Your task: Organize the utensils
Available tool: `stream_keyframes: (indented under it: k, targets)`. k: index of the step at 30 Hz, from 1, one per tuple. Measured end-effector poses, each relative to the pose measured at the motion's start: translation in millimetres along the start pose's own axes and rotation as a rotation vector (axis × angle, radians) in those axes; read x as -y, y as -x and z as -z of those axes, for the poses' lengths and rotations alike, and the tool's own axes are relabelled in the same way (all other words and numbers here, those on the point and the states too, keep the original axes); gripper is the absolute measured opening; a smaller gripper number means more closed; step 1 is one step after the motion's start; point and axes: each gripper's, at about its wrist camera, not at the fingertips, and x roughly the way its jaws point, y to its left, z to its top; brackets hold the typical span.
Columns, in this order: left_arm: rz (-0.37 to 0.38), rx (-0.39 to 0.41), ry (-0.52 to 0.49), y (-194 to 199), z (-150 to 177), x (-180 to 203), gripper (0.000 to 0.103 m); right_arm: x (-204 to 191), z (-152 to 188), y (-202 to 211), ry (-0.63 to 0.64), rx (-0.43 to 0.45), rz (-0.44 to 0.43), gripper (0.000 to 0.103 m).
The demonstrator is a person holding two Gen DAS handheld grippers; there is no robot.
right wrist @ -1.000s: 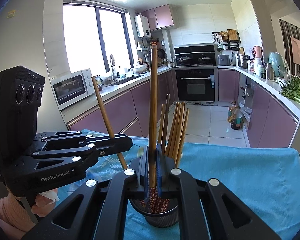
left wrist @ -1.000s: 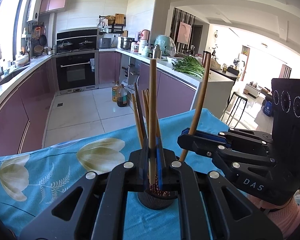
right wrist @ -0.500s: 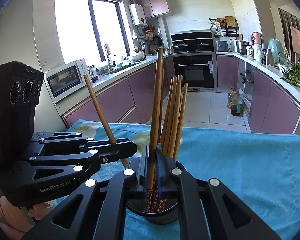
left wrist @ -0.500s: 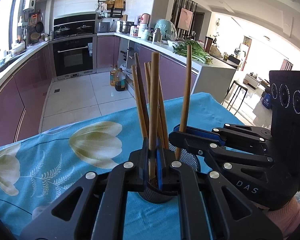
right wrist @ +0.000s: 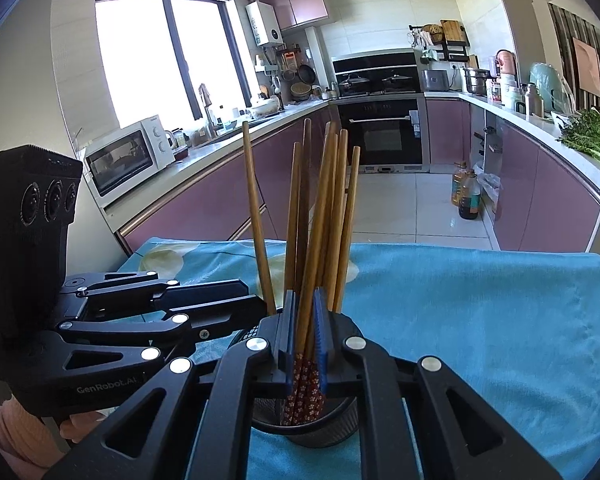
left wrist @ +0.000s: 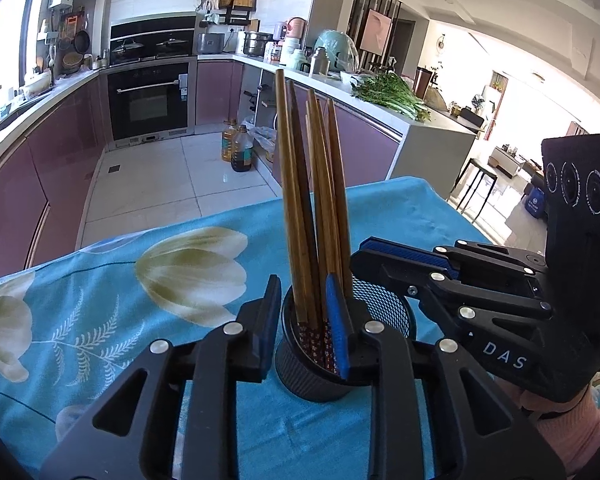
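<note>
A black mesh holder (left wrist: 316, 376) stands on the blue floral cloth (left wrist: 148, 280) and holds several brown chopsticks (left wrist: 300, 208). My left gripper (left wrist: 305, 328) is open, its fingers either side of the holder's rim, with chopsticks standing loose between them. In the right wrist view the holder (right wrist: 312, 430) sits just under my right gripper (right wrist: 305, 340), whose jaws are parted a little around one chopstick (right wrist: 320, 216) that stands in the holder. The other gripper's body (left wrist: 520, 304) reaches in from the right, and the left gripper's body (right wrist: 112, 332) shows at the left.
The cloth-covered table ends at its far edge (right wrist: 460, 246), with kitchen floor beyond. Purple cabinets (left wrist: 16, 184), an oven (left wrist: 148, 100) and a counter with greens (left wrist: 392, 92) are in the background. A microwave (right wrist: 128, 160) stands on the left counter.
Both grippers came down over the holder. The left jaws opened and its chopstick dropped in with the others. The right jaws parted slightly and its chopstick sank into the holder.
</note>
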Motion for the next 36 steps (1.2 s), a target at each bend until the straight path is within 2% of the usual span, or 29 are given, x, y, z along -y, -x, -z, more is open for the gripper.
stream_keyframes:
  k: [5,8,9,11,12,13,15,17,19,20,22,25,30,36]
  targets:
    - [-0.034,0.036,0.008,14.6,8.2,-2.5,0.027,-2.7,3.7,6.9,0.011,0.002,-0.01,0.01]
    - [-0.064,0.097,0.013,33.5,13.3,-3.4,0.041,-9.1,7.3,13.9,0.027,0.017,-0.015,0.023]
    - [-0.083,0.12,0.016,41.5,15.6,-4.4,0.049,-11.2,8.6,16.9,0.034,0.024,-0.011,0.031]
    - [-0.124,0.167,0.012,56.3,20.5,-4.8,0.051,-16.2,11.7,23.3,0.048,0.046,0.002,0.039]
    - [-0.143,0.189,0.013,63.7,23.5,-5.5,0.057,-19.1,13.3,27.1,0.055,0.061,0.007,0.04]
    - [-0.161,0.208,0.018,70.5,26.3,-6.6,0.068,-21.5,14.8,30.3,0.059,0.074,0.012,0.041]
    - [-0.198,0.255,0.03,85.2,33.7,-8.8,0.076,-25.6,19.3,36.6,0.06,0.106,0.032,0.06]
    - [-0.233,0.293,0.04,96.9,41.1,-10.4,0.083,-29.5,24.5,41.3,0.072,0.13,0.053,0.065]
    - [-0.269,0.329,0.047,108.9,47.5,-11.3,0.094,-35.0,31.0,44.6,0.089,0.145,0.083,0.07]
    - [-0.295,0.352,0.048,114.7,51.7,-11.3,0.096,-37.9,35.2,46.6,0.094,0.157,0.097,0.079]
    - [-0.324,0.382,0.05,125.9,59.6,-12.5,0.097,-42.3,40.3,48.3,0.107,0.172,0.113,0.083]
    - [-0.367,0.414,0.065,138.5,71.7,-14.7,0.097,-47.8,48.5,53.3,0.116,0.212,0.155,0.097]
    - [-0.429,0.442,0.075,149.9,90.2,-15.8,0.097,-50.2,58.0,57.7,0.112,0.242,0.193,0.097]
    - [-0.454,0.469,0.06,159.7,102.2,-11.1,0.097,-57.9,65.9,62.3,0.107,0.281,0.218,0.097]
